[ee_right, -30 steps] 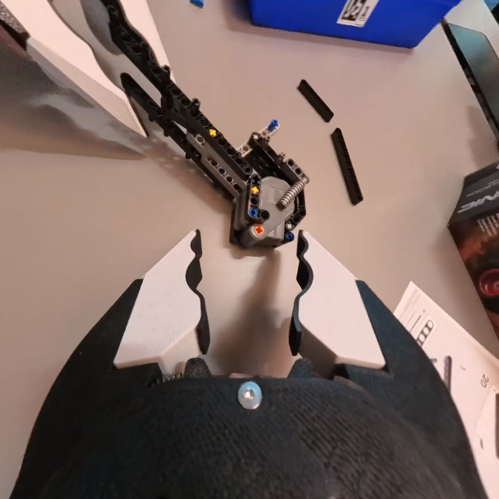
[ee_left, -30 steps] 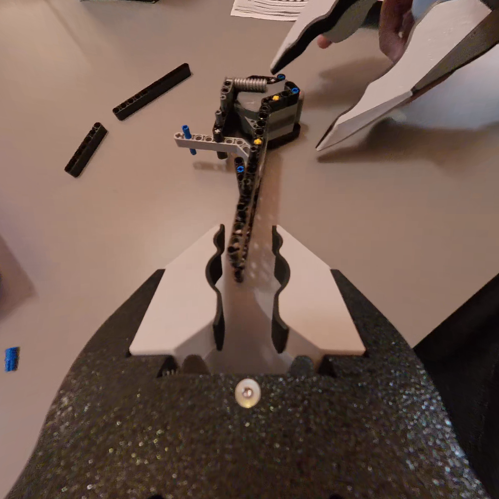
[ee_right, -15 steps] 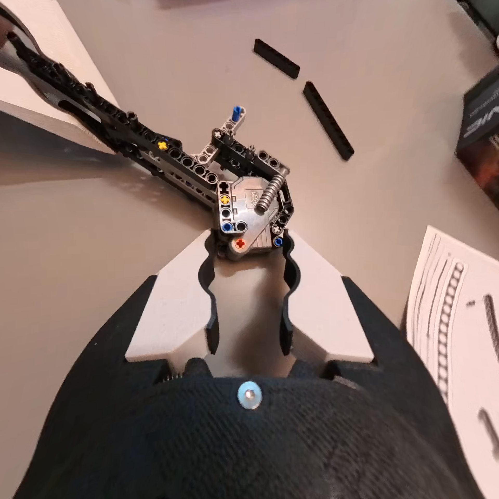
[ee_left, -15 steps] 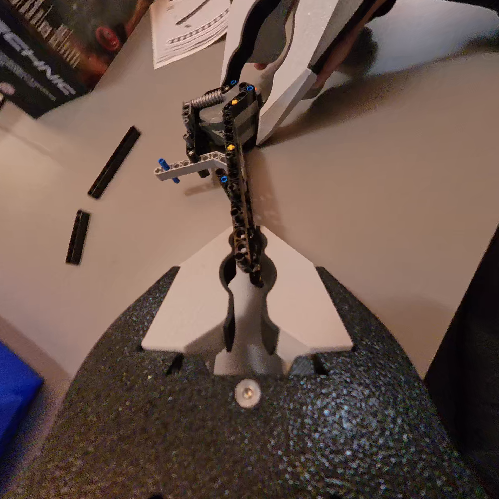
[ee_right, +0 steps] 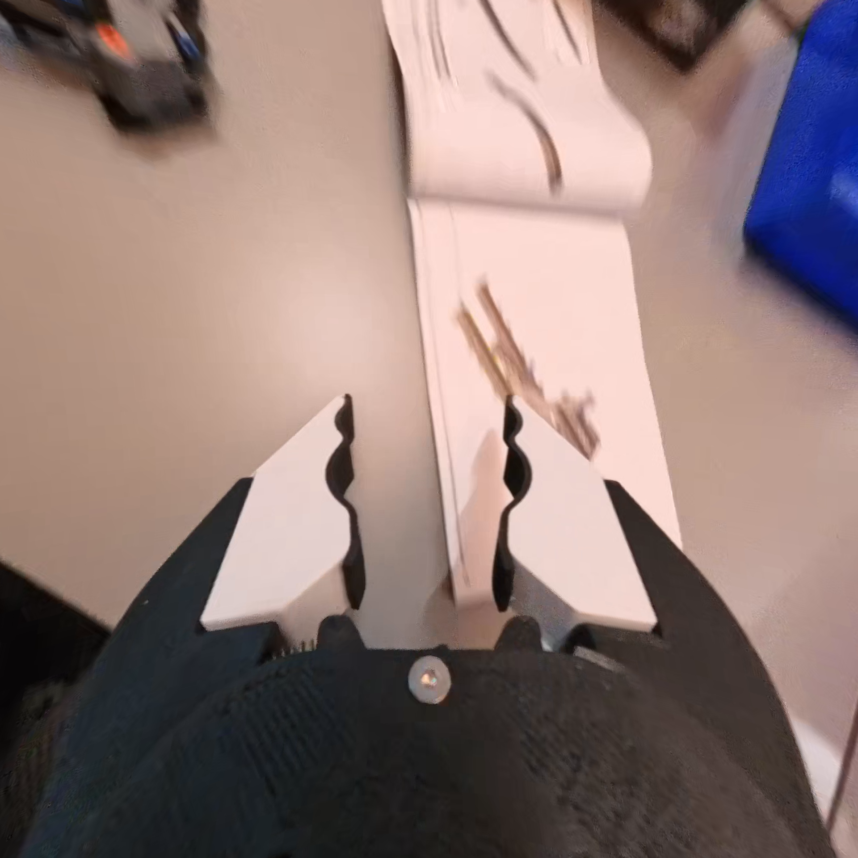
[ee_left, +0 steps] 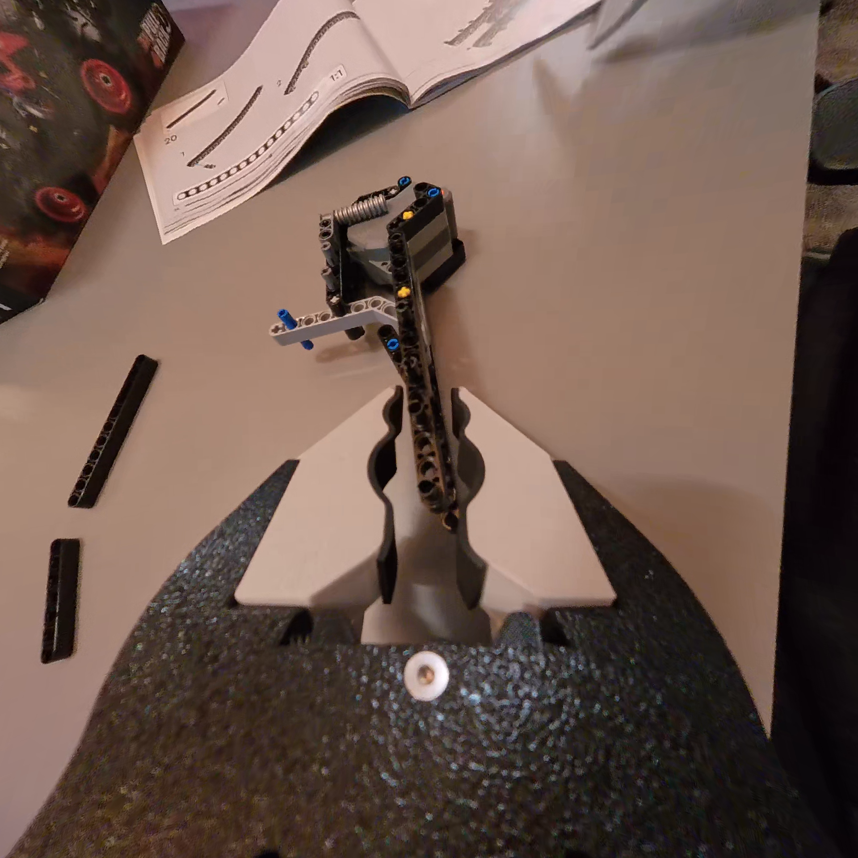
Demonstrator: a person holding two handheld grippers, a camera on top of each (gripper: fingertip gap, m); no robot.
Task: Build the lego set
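The Lego assembly has a grey motor block, a metal spring, a light grey beam with a blue pin and a long black beam. Its motor end rests on the table. My left gripper is shut on the near end of the long black beam. My right gripper is open and empty. It hovers over the table beside the open instruction booklet. The right wrist view is blurred, and the assembly shows far up at its left.
Two loose black beams lie to the left of the assembly. The booklet and the set's dark box lie at the back left. A blue bin stands right of the booklet. The table edge runs close on the right. Spacing between my two grippers at the tips: around 25 cm.
My right gripper let go of the motor end, opened wider and swung away to the booklet. My left gripper closed on the long beam and still holds it.
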